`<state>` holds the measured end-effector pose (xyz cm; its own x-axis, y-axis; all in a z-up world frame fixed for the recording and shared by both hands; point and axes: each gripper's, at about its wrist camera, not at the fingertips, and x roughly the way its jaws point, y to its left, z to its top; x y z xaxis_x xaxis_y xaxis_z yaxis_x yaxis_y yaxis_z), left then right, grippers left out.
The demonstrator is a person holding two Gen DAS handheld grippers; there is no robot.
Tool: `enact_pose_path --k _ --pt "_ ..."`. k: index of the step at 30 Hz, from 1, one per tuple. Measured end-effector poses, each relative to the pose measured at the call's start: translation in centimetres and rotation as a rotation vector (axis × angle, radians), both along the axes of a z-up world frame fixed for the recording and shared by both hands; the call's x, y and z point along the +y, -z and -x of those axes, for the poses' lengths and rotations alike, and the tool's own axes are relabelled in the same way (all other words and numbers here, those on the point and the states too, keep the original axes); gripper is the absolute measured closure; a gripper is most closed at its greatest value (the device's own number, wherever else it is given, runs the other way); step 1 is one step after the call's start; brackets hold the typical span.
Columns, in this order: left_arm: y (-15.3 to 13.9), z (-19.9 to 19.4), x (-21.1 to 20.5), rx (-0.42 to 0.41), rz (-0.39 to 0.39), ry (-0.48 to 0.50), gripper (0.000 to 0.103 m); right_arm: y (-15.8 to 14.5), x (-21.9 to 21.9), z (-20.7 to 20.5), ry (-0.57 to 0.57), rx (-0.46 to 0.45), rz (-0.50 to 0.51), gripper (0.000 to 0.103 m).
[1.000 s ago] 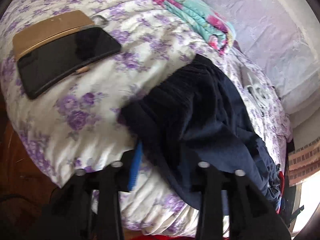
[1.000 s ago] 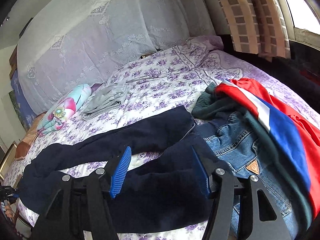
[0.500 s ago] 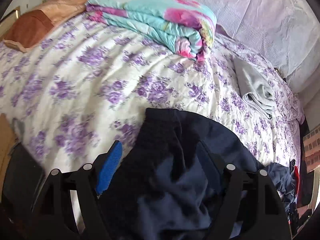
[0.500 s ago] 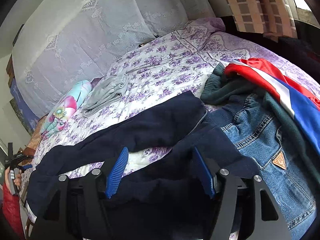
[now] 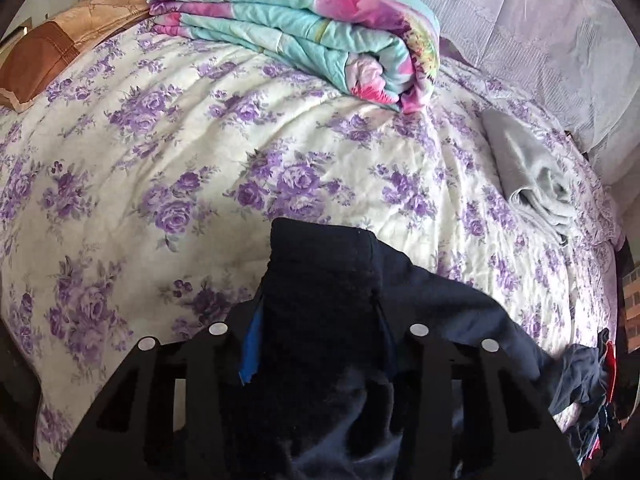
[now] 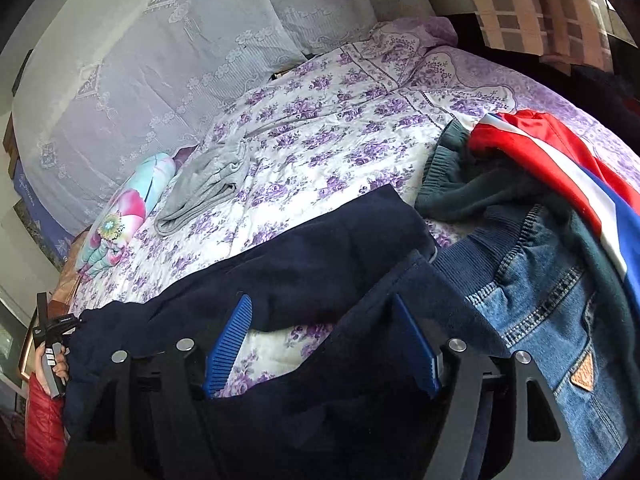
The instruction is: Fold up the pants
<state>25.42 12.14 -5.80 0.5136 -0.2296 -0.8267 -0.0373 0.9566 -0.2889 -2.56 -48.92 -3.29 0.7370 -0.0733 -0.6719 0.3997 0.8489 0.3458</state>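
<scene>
Dark navy pants (image 6: 320, 256) lie across the flowered bed, legs spread in a V. In the left wrist view the ribbed waistband end (image 5: 320, 280) bunches between the blue-padded fingers of my left gripper (image 5: 318, 344), which is closing around it; whether the pads press the cloth I cannot tell. My right gripper (image 6: 320, 344) is open, its fingers straddling the gap between the two legs, with one leg's edge draped over the right finger (image 6: 416, 344). The person's left hand and left gripper show at the far left of the right wrist view (image 6: 50, 344).
A folded turquoise-pink quilt (image 5: 304, 28) and a grey folded garment (image 5: 528, 176) lie farther up the bed. A pile of jeans (image 6: 552, 312), a green garment and a red-white-blue jacket (image 6: 560, 160) sits right of the pants. A lace-covered headboard (image 6: 160, 60) stands behind.
My left gripper swung from the bed's edge, with the tablet in sight, up over the pants' waistband, and its fingers narrowed around the cloth. My right gripper moved forward and lower over the legs.
</scene>
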Motion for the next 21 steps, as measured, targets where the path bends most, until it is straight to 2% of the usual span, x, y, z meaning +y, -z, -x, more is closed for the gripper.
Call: enact_pose_path --k 2,5,8,11,14,17,20,21 --pt "-1.8 0.2 0.7 -0.045 0.016 -0.012 0.06 -0.9 -0.7 -1.0 0.014 0.011 0.039 0.029" --pt "-4.6 0.7 1.1 -0.106 0.072 -0.031 0.061 -3.5 -1.4 -1.9 0.024 -0.03 0.108 0.03" --pt "-6.1 1.0 0.4 -0.149 0.041 -0.032 0.061 -5.1 -1.3 -4.0 -0.022 -0.051 0.172 0.029" --pt "-4.9 0.3 0.5 -0.113 0.024 -0.053 0.061 -3.4 -1.7 -9.2 -0.083 0.071 0.244 0.028" --pt "-3.2 -0.2 1.1 -0.077 0.045 -0.08 0.061 -0.9 -4.1 -12.9 -0.022 0.201 0.27 0.028" --pt "-2.2 -0.6 1.5 -0.053 0.043 -0.085 0.061 1.0 -5.9 -14.6 -0.04 0.277 0.194 0.029" --pt "-1.6 -1.2 1.2 -0.031 0.028 -0.087 0.061 2.3 -6.2 -15.3 -0.036 0.35 0.251 0.028" --pt "-1.4 -1.5 1.1 -0.024 0.026 -0.09 0.061 2.8 -6.6 -15.5 -0.04 0.371 0.241 0.028"
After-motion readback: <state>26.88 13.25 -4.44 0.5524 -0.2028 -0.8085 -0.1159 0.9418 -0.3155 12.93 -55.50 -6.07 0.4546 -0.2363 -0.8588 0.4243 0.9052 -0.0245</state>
